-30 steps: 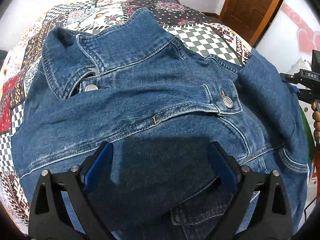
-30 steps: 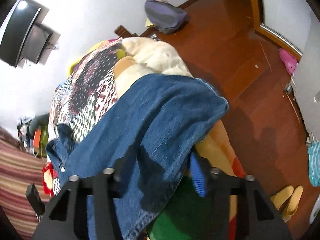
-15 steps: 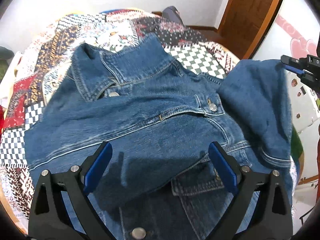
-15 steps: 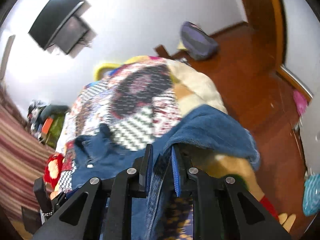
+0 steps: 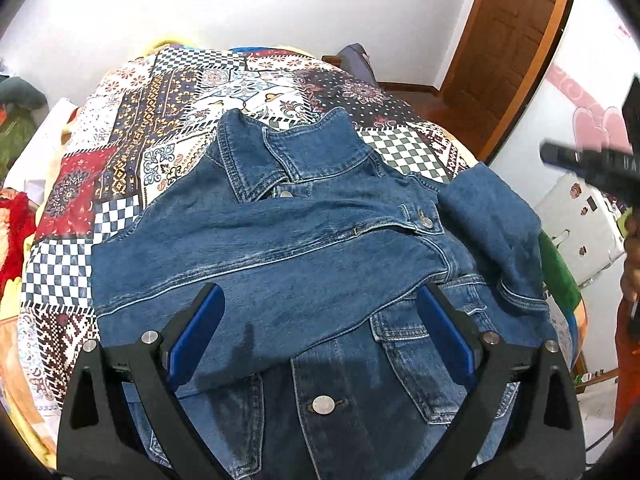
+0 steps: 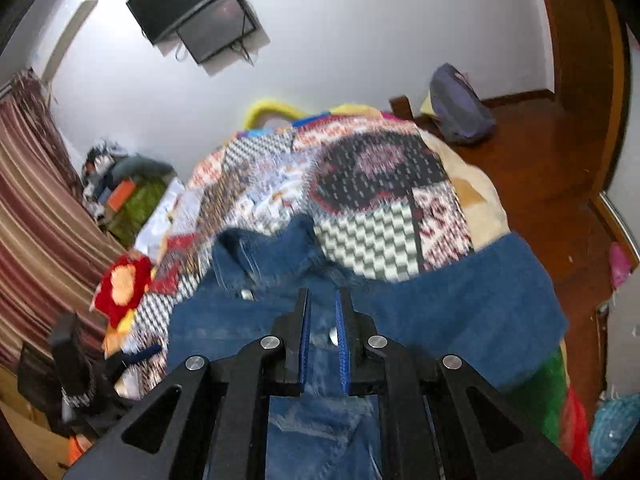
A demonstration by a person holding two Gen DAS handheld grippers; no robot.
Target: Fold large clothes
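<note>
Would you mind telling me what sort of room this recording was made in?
Most likely a home bedroom. A blue denim jacket lies on a bed covered by a colourful patchwork quilt, a black flat-screen television hangs on the white wall, and there is a brown wooden door.

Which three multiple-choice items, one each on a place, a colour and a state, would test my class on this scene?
1. Where does the denim jacket lie? A the floor; B the patchwork quilt; C a chair.
2. What colour are the pads of the left hand-held gripper? A red; B blue; C green.
3. How do its jaws stand? A wide open; B shut on a sleeve; C shut on the collar.
Answers: B, quilt shows all around the jacket; B, both pads are blue; A, denim shows across the wide gap.
</note>
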